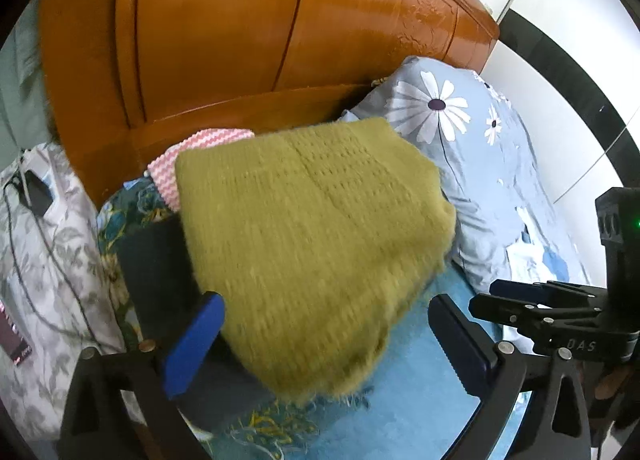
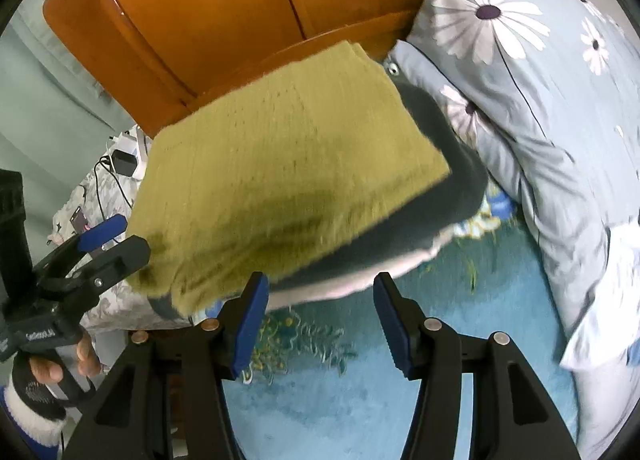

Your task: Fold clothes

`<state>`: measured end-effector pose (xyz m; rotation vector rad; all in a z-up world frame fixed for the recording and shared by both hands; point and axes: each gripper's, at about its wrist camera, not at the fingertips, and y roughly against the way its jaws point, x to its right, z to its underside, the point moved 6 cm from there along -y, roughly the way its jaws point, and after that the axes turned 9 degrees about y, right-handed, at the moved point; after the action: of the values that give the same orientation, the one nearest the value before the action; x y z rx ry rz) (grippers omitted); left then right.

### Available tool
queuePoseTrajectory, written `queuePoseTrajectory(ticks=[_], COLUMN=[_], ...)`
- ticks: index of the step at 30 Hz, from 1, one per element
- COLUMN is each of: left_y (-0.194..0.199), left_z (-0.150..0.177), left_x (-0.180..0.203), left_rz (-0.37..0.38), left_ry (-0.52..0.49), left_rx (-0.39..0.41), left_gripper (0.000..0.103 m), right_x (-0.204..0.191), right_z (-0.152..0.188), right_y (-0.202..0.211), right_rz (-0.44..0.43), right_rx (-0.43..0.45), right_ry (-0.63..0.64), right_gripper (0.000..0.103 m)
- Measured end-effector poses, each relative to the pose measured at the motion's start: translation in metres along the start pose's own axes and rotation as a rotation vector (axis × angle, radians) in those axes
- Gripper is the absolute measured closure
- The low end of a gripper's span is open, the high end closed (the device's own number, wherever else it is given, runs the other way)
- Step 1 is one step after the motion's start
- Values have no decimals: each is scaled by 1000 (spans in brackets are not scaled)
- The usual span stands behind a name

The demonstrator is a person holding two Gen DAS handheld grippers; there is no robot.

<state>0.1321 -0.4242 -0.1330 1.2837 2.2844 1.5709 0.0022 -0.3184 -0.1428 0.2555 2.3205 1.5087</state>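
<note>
On the bed (image 1: 420, 412), green knit (image 1: 312, 252) topped the stack (folded); left gripper (image 1: 328, 336) and right gripper (image 2: 322, 320) had jaws apart, holding nothing.

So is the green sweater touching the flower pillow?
Cannot tell. In the left wrist view the green sweater overlaps the flower pillow, but neither view plainly shows contact or a gap. The right wrist view shows a dark garment between them.

Open blue bedspread (image 2: 360, 400) ahead; hemmed in by headboard (image 1: 240, 27) behind, floral pillow (image 2: 540, 99) to the right, folded stack topped by olive sweater (image 1: 312, 227) between
</note>
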Motion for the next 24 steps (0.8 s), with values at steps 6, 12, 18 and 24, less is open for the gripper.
queuePoseTrajectory(ticks=[6, 12, 18, 24], left_y=[24, 48, 75, 89], left_z=[25, 44, 57, 69], left_x=[13, 22, 33, 41], left_rz=[19, 31, 50, 10], left_ry=[3, 40, 49, 36], left_rx=[25, 48, 82, 91], left_gripper=[0, 0, 0, 0], right_x=[-4, -9, -24, -41], right_z=[36, 60, 78, 94], right_y=[14, 33, 57, 74], right_rz=[7, 71, 132, 214], right_rx=[-12, -14, 23, 54], right_ry=[-29, -8, 40, 111], right_gripper=[21, 19, 9, 9])
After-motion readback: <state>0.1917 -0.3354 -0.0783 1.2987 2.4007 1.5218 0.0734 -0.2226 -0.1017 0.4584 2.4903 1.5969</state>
